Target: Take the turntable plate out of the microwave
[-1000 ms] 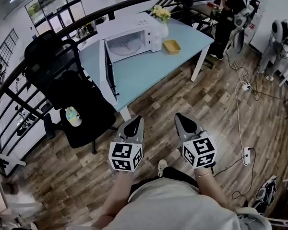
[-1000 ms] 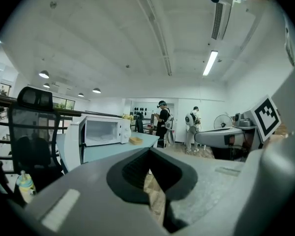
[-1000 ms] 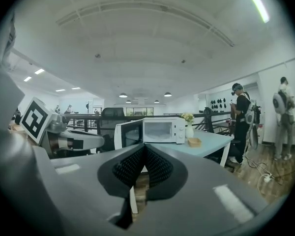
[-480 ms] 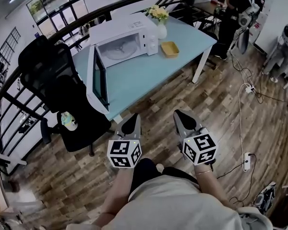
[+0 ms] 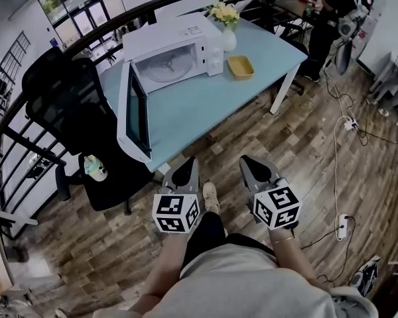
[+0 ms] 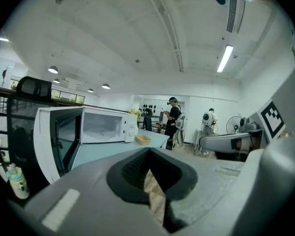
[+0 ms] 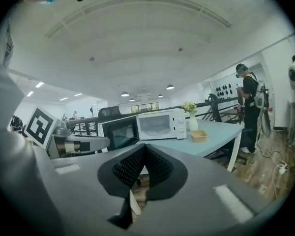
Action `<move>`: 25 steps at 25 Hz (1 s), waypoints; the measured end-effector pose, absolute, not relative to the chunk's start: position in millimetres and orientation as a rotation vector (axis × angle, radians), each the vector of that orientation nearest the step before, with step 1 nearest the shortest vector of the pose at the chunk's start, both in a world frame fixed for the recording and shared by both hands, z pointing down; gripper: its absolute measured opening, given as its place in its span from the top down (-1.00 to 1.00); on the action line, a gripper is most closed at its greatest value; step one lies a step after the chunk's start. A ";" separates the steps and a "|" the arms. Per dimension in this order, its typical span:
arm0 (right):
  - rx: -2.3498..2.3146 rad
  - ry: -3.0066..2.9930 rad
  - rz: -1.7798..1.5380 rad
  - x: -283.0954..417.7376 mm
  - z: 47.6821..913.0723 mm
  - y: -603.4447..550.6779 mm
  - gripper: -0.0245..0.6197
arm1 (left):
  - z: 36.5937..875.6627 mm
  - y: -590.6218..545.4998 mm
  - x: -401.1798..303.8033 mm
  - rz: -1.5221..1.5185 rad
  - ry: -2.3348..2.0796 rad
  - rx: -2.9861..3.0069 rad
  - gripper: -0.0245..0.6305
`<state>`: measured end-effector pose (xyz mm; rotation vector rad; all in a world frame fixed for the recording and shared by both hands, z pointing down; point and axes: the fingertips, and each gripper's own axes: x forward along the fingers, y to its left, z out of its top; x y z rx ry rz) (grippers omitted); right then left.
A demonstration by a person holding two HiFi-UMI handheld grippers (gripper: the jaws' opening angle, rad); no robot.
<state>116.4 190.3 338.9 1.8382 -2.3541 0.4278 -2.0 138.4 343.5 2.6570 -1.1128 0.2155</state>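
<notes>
Turntable plate [image 5: 167,66] is shown flat inside the open microwave [image 5: 186,35] on the table [image 5: 205,101]; left gripper [image 5: 185,171] and right gripper [image 5: 254,168] are held closed, empty, well apart from it. The projecting door [image 5: 134,111] may be struck, or the smooth plate dropped if pinched unevenly

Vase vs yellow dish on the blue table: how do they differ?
The vase is white, tall and upright, and holds flowers; the yellow dish is low, shallow, rectangular and looks empty. The vase stands close beside the microwave; the yellow dish sits apart from it, nearer the camera. Both rest on the blue table, right of the microwave in the head view.
</notes>
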 end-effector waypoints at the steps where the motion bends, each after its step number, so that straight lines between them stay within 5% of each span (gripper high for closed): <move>1: 1.836 -2.350 0.428 119.1 340.1 184.3 0.85 | 343.9 131.8 -0.8 0.205 -1.119 2.651 0.91; 25: 1.686 -2.426 0.393 121.0 332.9 -83.4 0.85 | 339.2 -120.8 11.5 0.138 -1.244 2.601 0.91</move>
